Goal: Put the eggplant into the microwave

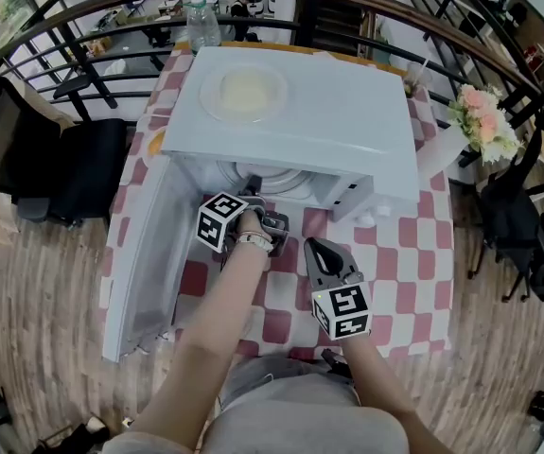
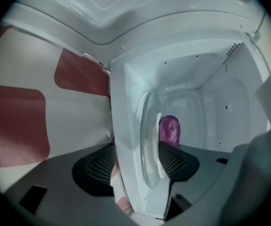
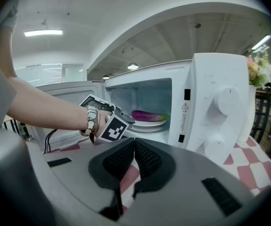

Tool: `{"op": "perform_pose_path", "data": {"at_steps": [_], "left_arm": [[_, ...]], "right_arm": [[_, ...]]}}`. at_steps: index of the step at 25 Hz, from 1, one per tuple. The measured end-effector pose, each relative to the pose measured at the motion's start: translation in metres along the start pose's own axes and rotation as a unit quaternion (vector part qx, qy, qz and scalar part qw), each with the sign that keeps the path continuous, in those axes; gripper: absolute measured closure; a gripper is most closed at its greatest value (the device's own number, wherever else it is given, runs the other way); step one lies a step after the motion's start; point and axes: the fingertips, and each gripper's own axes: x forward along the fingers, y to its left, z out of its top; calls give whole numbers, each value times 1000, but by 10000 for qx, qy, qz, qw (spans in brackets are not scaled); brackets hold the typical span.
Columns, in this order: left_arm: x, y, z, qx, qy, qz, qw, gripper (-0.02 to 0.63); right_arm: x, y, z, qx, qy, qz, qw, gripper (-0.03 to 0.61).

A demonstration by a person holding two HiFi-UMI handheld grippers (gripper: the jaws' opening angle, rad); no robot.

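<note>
The purple eggplant [image 3: 147,115] lies on the white plate [image 3: 150,122] inside the open microwave [image 1: 300,121]; in the left gripper view the eggplant [image 2: 169,128] shows end-on behind the glass turntable [image 2: 149,145]. My left gripper [image 1: 253,201] is at the mouth of the oven, its jaws open and nothing held between the pads [image 2: 97,166]. The eggplant rests apart from them, deeper in. My right gripper [image 1: 321,246] hangs back over the tablecloth in front of the oven, shut and empty [image 3: 134,147].
The microwave door [image 1: 144,253] stands swung open to the left. A pale dish [image 1: 243,93] sits on top of the oven. The table has a red and white checked cloth [image 1: 394,253]; flowers [image 1: 484,121] stand at the right, a water bottle [image 1: 201,22] behind.
</note>
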Motion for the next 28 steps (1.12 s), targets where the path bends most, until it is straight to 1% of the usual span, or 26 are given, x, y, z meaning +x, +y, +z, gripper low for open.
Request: {"op": "perform_pose_path", "data": {"at_steps": [5,9,14,20,23,25,28], "left_arm": [[1,-1,3,1,15,37,10000,334],[-6,-5,2,101,2,-55,9999,328],[-23,-19,1,448,-9,-301,9985,328],[-47,-27,-9,701,146,-443,9964,330],[-61,-31,-16,827,220,-592,9946,331],[-72,-33,-18,870,203,-707,9935,351],[-89,-36,-20,984,178,-877,9911,413]], "right_arm": [[0,0,1,24,-1,14,10000,554],[-2,2,2,66,-18,26,10000,554],[-8,8,8,54,-93,44,9999,554],[-20,15,20,17,-297,84,9995,555],[-28,22,26,-49,-365,157,9992,554],[-33,27,30,-99,-409,215,9989,554],[-38,33,37,-147,-501,282,9982,554]]}}
